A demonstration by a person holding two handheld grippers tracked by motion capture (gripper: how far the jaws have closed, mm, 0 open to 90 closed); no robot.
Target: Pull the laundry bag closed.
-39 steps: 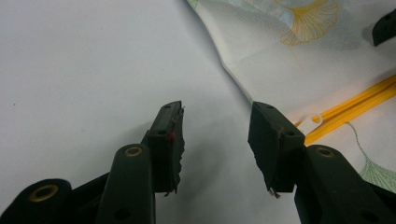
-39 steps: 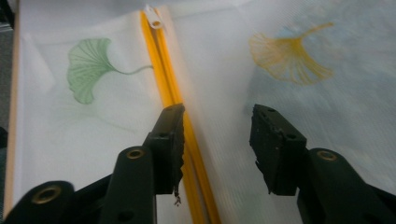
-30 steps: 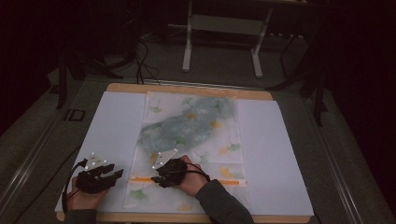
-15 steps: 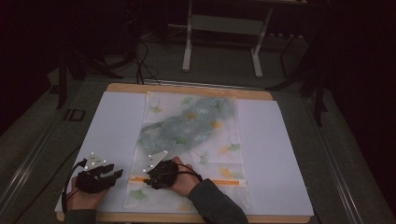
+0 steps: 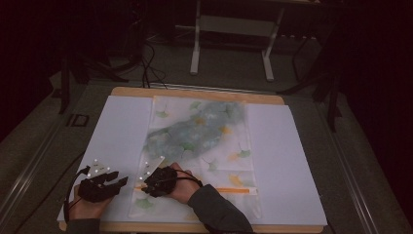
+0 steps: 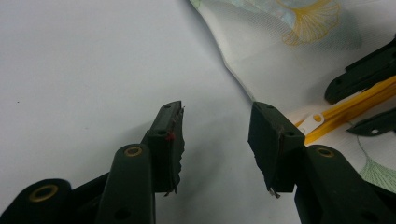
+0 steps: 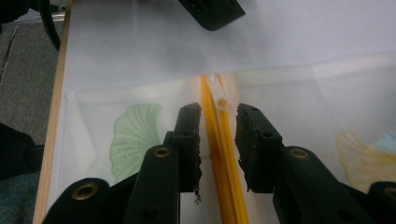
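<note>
Dim high view, bright close-ups

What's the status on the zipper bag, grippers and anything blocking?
Left gripper open, over bare white sheet beside mesh bag. Right gripper straddling orange zipper, jaws just been closing, pads not yet touching. White zipper pull just ahead. Nothing blocking.

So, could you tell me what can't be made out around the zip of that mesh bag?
- Zip pull: the right gripper straddles it; contact with the pads can't be told.
- Yellow zip: the hand hides its left end in the high view.
- Grey-green bundle inside the mesh bag: dim and blurred.
</note>
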